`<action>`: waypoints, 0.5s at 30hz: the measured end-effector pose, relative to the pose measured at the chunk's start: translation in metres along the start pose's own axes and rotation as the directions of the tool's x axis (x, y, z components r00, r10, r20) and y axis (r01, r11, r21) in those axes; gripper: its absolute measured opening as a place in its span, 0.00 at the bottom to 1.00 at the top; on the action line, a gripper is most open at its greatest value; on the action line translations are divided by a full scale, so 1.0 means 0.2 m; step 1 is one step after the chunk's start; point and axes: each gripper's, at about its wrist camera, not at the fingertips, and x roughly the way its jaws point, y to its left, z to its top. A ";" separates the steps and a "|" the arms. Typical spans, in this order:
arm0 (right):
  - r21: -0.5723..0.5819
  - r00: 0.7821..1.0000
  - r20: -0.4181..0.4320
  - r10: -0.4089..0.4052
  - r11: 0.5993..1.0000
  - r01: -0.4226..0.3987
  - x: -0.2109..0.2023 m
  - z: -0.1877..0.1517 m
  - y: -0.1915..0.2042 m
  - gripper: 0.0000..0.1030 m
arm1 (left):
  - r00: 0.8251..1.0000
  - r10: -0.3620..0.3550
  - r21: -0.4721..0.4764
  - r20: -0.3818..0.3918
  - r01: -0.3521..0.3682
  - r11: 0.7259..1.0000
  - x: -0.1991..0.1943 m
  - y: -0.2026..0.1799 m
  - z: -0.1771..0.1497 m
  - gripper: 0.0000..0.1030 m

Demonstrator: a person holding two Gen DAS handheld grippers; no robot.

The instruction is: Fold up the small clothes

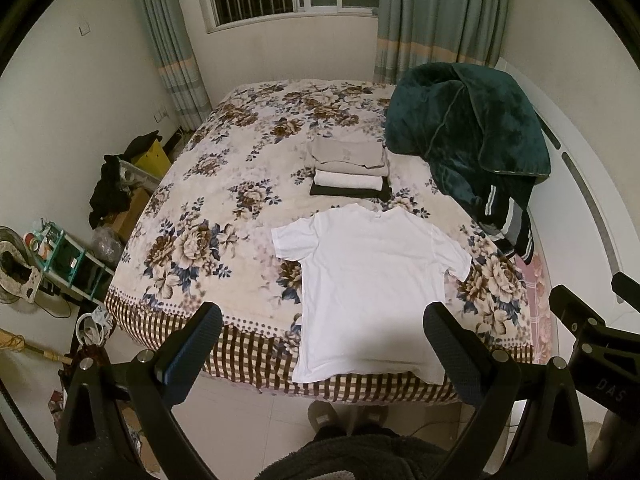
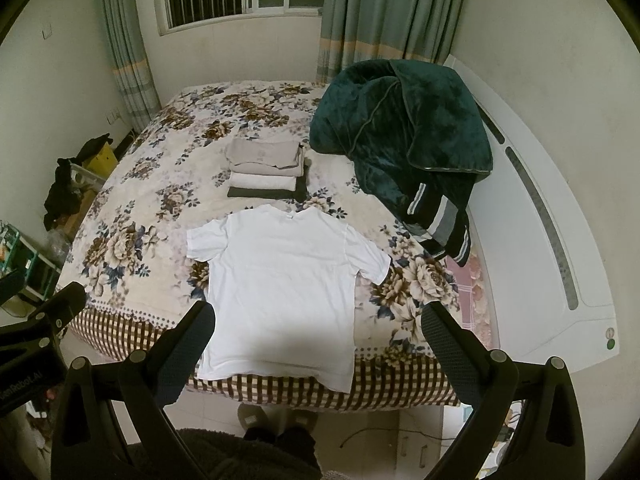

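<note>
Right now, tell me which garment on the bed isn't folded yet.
The white T-shirt spread flat at the bed's near edge, sleeves out. The beige, white and dark pieces in the stack behind it are folded.

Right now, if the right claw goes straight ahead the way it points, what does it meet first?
Most likely the white T-shirt spread flat on the bed. The right claw is open and holds nothing, and nothing stands between them. Depth is unclear.

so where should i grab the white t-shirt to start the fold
Take the white cotton t-shirt at its two sleeve ends, coming in from the near hem side. It lies flat, collar away, sleeves spread clear on the floral bedspread, so both edges are easy to pinch.
</note>
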 end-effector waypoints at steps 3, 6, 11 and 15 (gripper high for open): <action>0.002 1.000 0.000 0.000 1.000 0.000 0.00 0.01 0.00 1.00 | 1.000 -0.002 -0.001 0.001 0.002 1.000 0.00 0.00 -0.01 1.00; 0.001 1.000 0.003 0.000 1.000 0.000 -0.01 0.01 0.01 1.00 | 1.000 -0.001 -0.002 0.004 0.001 1.000 0.00 0.00 -0.01 1.00; 0.001 1.000 0.004 0.002 1.000 -0.002 -0.01 0.00 0.00 1.00 | 1.000 -0.001 0.002 0.003 0.001 1.000 0.00 0.00 -0.01 1.00; 0.001 1.000 0.006 0.003 1.000 -0.003 -0.02 0.01 0.00 1.00 | 1.000 -0.002 0.001 0.005 0.002 1.000 0.00 0.01 -0.01 1.00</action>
